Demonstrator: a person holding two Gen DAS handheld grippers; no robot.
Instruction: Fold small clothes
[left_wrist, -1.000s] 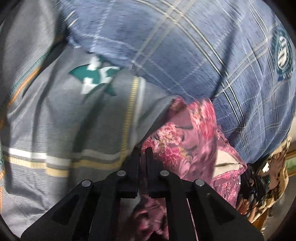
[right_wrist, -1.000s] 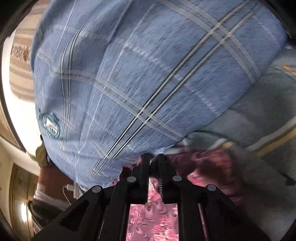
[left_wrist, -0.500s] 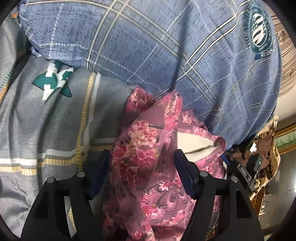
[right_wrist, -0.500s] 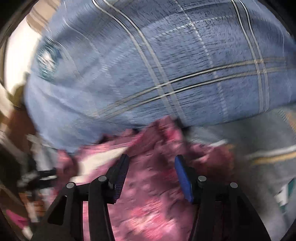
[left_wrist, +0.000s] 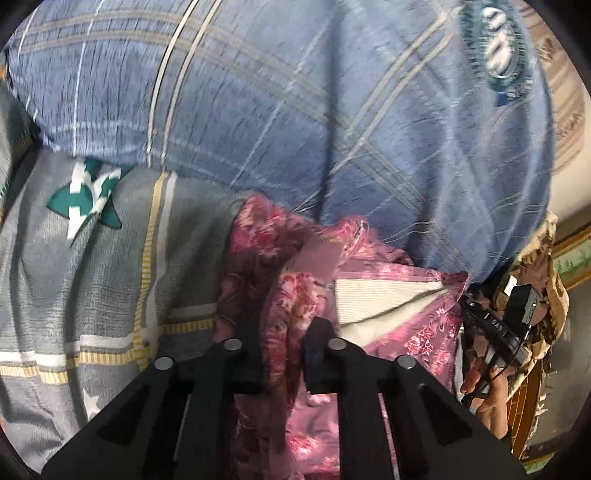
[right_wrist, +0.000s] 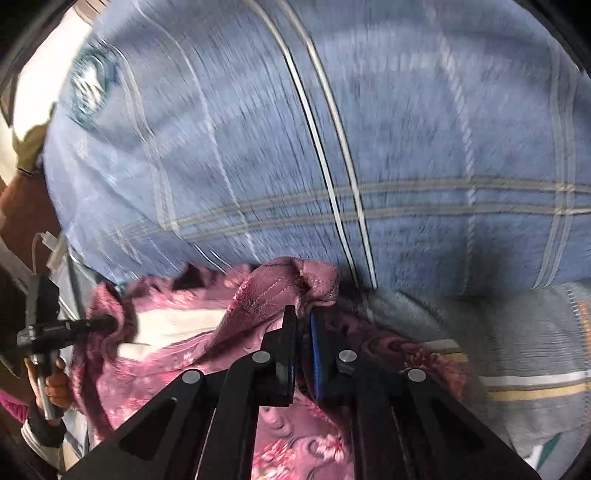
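Pink floral fabric, thin and crumpled, is filling the lower centre of the left wrist view: the small garment (left_wrist: 373, 295), with a pale ribbed lining panel showing at centre right. Left gripper (left_wrist: 282, 354) is clamping a bunched vertical fold of it; jaws have just been closing, cloth is sitting between the black fingers and pressed. Garment is lying on a grey bedsheet (left_wrist: 92, 266) with yellow-white stripes and a green star print, soft and wrinkled, taking the left half of the frame. Blue plaid pillow (left_wrist: 295, 110), coarse weave, round logo at upper right, is bulging across the top and butting against the garment's upper edge. At the right edge a hand (left_wrist: 484, 391) is holding the other gripper's handle. Open sheet is only on the left; pillow is blocking the top.

Right wrist view, motion-blurred: right gripper (right_wrist: 302, 332) is pinching a stitched hem of the same pink garment (right_wrist: 258, 299) just above centre-bottom; jaws have just been closing, blue pads nearly together with the hem edge caught between them. Garment is spreading to lower left, pale lining showing at left. Pillow (right_wrist: 332, 147) is covering the upper frame, its lower edge touching the hem. Grey sheet (right_wrist: 517, 350) is lying free at lower right. The other hand (right_wrist: 51, 384) and its handle are sitting at the left edge.
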